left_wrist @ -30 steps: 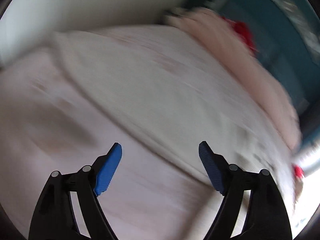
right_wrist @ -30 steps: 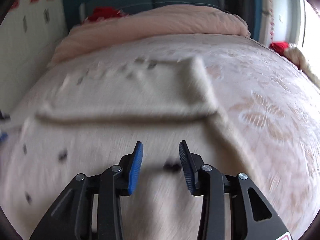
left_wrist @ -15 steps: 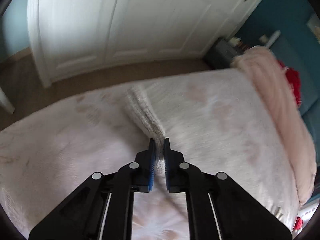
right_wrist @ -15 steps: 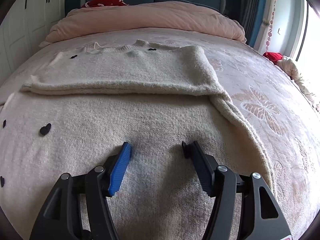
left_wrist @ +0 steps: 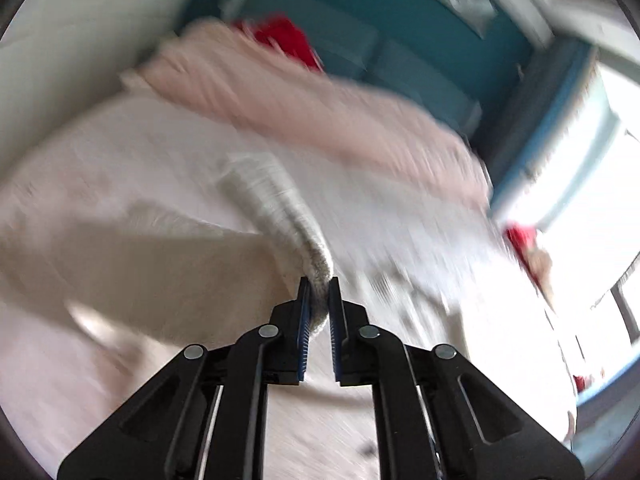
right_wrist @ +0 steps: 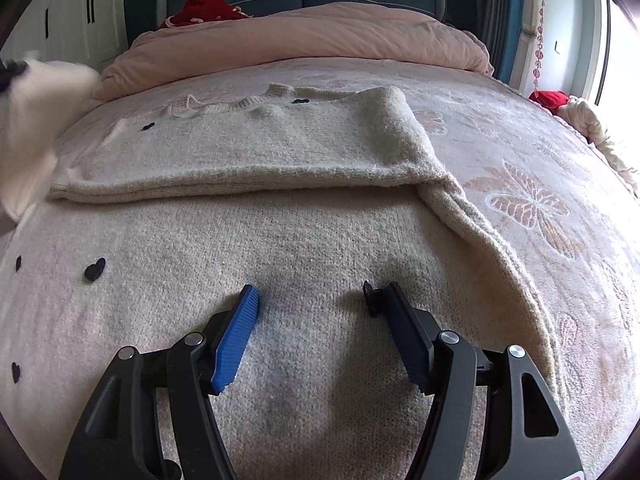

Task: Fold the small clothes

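A cream knit sweater (right_wrist: pixel 280 240) with small black hearts lies flat on the bed, one sleeve (right_wrist: pixel 256 148) folded across its chest. My right gripper (right_wrist: pixel 312 300) is open, its fingers resting on the sweater's lower body. My left gripper (left_wrist: pixel 319 292) is shut on the ribbed cuff of the other sleeve (left_wrist: pixel 276 208) and holds it lifted above the bed; the view is blurred. That lifted sleeve also shows at the left edge of the right wrist view (right_wrist: pixel 36 112).
The bed has a pink bedspread (right_wrist: pixel 532 208) with butterfly patterns. A rolled pink duvet (right_wrist: pixel 304 36) and a red garment (right_wrist: pixel 204 10) lie at the headboard. White wardrobes (right_wrist: pixel 76 20) stand left; a window and red item (right_wrist: pixel 550 98) are right.
My left gripper, shut on the sleeve cuff, has lifted it and swung toward the headboard. My right gripper has opened a little wider and stayed on the sweater.
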Demonstrator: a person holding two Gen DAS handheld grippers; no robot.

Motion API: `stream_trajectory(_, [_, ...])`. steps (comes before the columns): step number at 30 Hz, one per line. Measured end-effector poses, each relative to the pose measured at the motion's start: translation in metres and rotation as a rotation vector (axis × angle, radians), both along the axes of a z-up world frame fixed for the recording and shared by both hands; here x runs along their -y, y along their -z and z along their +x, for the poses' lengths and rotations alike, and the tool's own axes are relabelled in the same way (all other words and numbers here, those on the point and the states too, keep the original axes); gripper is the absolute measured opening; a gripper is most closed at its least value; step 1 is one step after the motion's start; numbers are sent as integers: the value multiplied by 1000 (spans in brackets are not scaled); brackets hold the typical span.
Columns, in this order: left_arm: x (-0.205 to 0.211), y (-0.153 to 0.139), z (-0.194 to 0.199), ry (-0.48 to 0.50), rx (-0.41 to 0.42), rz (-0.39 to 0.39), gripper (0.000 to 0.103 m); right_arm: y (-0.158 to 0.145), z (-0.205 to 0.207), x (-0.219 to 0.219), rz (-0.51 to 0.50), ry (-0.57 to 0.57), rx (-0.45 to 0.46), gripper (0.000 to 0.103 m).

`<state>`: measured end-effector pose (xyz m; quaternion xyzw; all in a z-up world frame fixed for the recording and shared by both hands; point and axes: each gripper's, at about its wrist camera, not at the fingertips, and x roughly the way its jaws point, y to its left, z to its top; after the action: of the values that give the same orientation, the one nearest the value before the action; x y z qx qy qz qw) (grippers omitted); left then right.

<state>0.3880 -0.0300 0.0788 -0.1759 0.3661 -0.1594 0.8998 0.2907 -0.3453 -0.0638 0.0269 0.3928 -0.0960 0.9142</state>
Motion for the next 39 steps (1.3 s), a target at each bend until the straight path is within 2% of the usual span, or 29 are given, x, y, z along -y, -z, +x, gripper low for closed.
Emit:
stream_trajectory(2, [37,41,-17,65,-99,6,14,-1,0,2,15,-3,-1,64])
stream_trajectory(4, [56,77,-37,75,-183,36,19,-3,0,6,45,-10,-3,66])
stream_trajectory(6, [53,99,-65,31,-210,63,47,-7,-1,13,99,-25,-2,68])
stream_trajectory(7, [46,103,-75,-2,-204,70,56,-11,-2,16,124,-29,4,68])
stream_trajectory(8, [33,107,-94,-41,-175,77,59,-19,-3,19,160,-31,21,69])
stream_trajectory(11, [1,113,-123,-88,-133,105,63,-42,5,21,347,-36,82,71])
stream_trajectory(13, [-29,120,-132,-107,-138,44,63,-42,25,13,416,-52,31,73])
stream_trajectory(15, [-40,126,-136,-111,-127,2,63,-32,48,0,499,-56,-50,73])
stream_trajectory(17, [-39,126,-135,-101,-118,-1,64,-23,59,-11,575,-40,-81,71])
stream_trajectory(18, [-40,126,-135,-102,-116,-1,64,-20,62,-19,580,-30,-84,68])
stream_trajectory(19, [-40,131,-139,-103,-113,-3,64,-18,65,-27,576,-30,-92,57])
stream_trajectory(20, [-42,132,-140,-104,-109,-10,64,-15,71,-37,563,-41,-114,33])
stream_trajectory(22, [-45,132,-142,-103,-113,-32,64,-14,79,-49,539,-51,-143,8])
stream_trajectory(25, [-58,124,-142,-126,-144,-102,64,-40,80,-61,483,-80,-81,7])
stream_trajectory(28, [-88,105,-117,-195,-145,-296,66,-87,88,-62,451,-137,21,6])
stream_trajectory(31, [-123,102,-65,-312,-214,-541,67,-144,107,-53,417,-183,112,6])
stream_trajectory(32, [-129,103,-51,-339,-233,-592,67,-165,116,-48,397,-200,142,6])
stream_trajectory(34, [-135,101,-24,-373,-238,-637,67,-197,128,-33,366,-217,187,6])
stream_trajectory(36, [-134,98,-2,-398,-245,-618,67,-216,138,-12,318,-205,217,6])
stream_trajectory(39, [-125,109,10,-402,-282,-634,67,-198,145,32,252,-125,179,6])
